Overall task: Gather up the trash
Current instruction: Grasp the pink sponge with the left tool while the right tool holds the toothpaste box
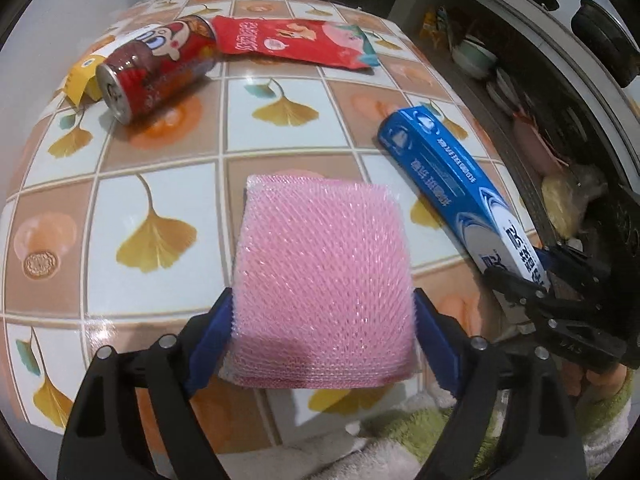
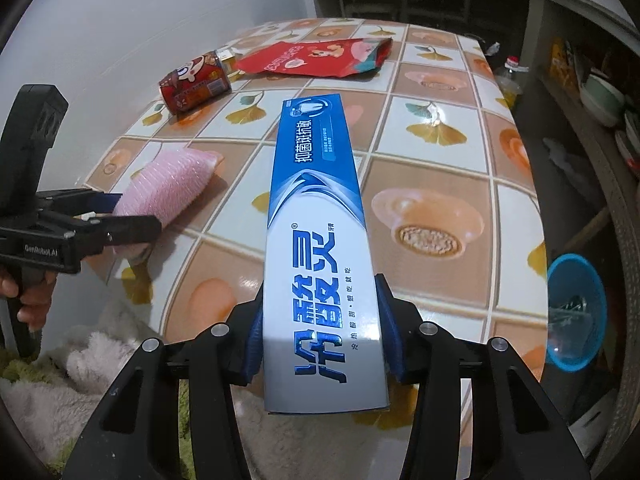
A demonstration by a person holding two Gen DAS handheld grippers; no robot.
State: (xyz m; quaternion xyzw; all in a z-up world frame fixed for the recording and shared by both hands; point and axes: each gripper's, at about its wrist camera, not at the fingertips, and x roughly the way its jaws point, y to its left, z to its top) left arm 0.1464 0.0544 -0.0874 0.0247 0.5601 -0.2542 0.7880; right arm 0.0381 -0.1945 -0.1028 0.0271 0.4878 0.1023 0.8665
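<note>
Low in the left wrist view, the left gripper (image 1: 324, 336) has its blue pads against both sides of a pink mesh pad (image 1: 320, 276), grasping it wide; the pad fills the middle of the frame above the tiled tablecloth (image 1: 160, 152). At the upper left of that frame a red can (image 1: 160, 68) lies on its side, its silver end toward the camera, with a yellow carton (image 1: 82, 80) just behind it at the far left and a red snack bag (image 1: 292, 42) flat beside it toward the top centre. The right side of the frame shows the blue toothpaste box (image 1: 452, 184) running diagonally, its lower end clamped in the right gripper (image 1: 532, 284), with a hand behind it.

The right wrist view gives what the first cannot: the printed face of the box (image 2: 316, 240) running up the middle, with the right gripper (image 2: 324, 336) clenched on its near, white end, a blue pad on each long side. The pink pad (image 2: 168, 188) appears at the left edge seen side-on, held in the left gripper (image 2: 124, 220), and it looks tilted, the far end down by the cloth; whether it touches I cannot tell. A hand (image 2: 28, 292) grips that tool's handle. Only this view shows a blue bowl (image 2: 576, 312) at the right edge, past the table rim and lower than it. The can (image 2: 196, 88) and bag (image 2: 316, 58) sit at the upper centre, the can's printed side showing rather than its end. Shelves with dishes (image 1: 476, 58) line the right of both frames.
</note>
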